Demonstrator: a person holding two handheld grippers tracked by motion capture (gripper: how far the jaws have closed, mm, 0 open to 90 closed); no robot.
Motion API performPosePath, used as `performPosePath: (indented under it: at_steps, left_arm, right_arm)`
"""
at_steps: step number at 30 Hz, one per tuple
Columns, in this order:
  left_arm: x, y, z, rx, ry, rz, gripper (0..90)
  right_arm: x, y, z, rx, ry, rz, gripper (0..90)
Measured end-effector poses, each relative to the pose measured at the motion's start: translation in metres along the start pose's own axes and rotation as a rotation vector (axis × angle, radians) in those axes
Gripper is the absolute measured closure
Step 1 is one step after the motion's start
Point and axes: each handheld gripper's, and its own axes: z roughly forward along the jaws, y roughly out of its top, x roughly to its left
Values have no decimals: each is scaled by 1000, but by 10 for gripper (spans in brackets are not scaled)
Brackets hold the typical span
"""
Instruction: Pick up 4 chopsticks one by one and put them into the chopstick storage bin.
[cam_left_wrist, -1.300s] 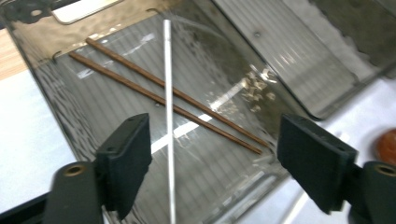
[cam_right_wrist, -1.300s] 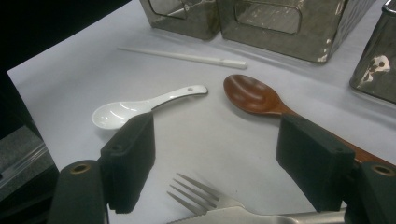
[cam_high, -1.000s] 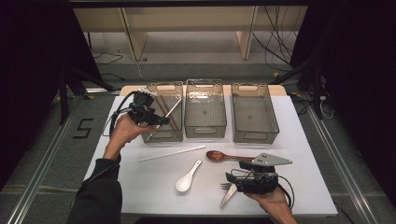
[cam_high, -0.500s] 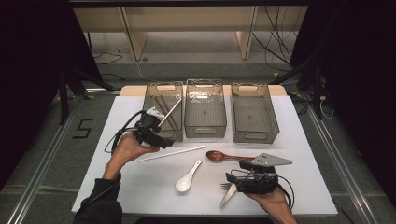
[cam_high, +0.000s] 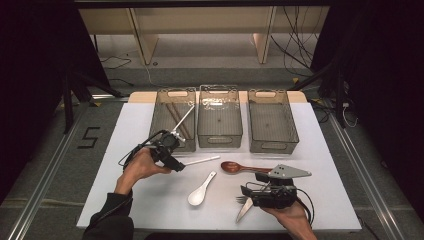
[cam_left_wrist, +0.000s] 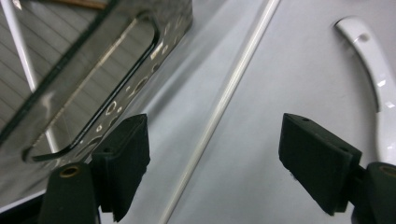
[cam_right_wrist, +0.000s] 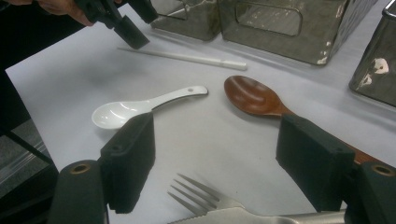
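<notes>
A white chopstick (cam_high: 201, 160) (cam_left_wrist: 224, 98) lies on the white table in front of the left bin (cam_high: 172, 119). My left gripper (cam_high: 176, 161) (cam_left_wrist: 217, 130) hangs low over the chopstick's left end. Its jaws have just been closing a little but stand open, with the chopstick between them and touching neither pad. A second white chopstick (cam_high: 183, 119) leans in the left bin beside brown ones. My right gripper (cam_high: 243, 192) (cam_right_wrist: 217, 128) rests open near the front edge, over a fork (cam_right_wrist: 205, 196) and a knife (cam_high: 245, 210). A white spoon (cam_high: 202, 189) and a wooden spoon (cam_high: 240, 167) lie between the hands.
Three clear bins stand in a row at the back; the middle bin (cam_high: 220, 120) and the right bin (cam_high: 272, 122) hold no cutlery that I can see. The table's (cam_high: 325, 165) right part is bare. In the right gripper view the left gripper (cam_right_wrist: 140, 21) shows at the top left.
My left gripper has come down and toward me from the left bin to the white chopstick on the table. The right gripper has stayed put.
</notes>
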Motion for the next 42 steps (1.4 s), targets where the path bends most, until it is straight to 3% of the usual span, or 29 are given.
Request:
performPosePath:
  at_steps: [6, 14, 33, 37, 42]
  left_arm:
    - [4, -2, 8, 27, -18, -7, 347]
    - [4, -2, 15, 79, -50, 20, 491]
    - [2, 2, 24, 118, -46, 37, 655]
    - [-1, 2, 23, 137, -49, 71, 744]
    - [-7, 3, 23, 170, -60, 128, 783]
  right_arm:
    - [0, 0, 0, 2, 0, -1, 290]
    - [0, 0, 0, 3, 0, -1, 291]
    - [0, 0, 0, 2, 1, -1, 291]
    - [0, 0, 0, 3, 1, -2, 291]
    - [0, 0, 0, 3, 0, -1, 291]
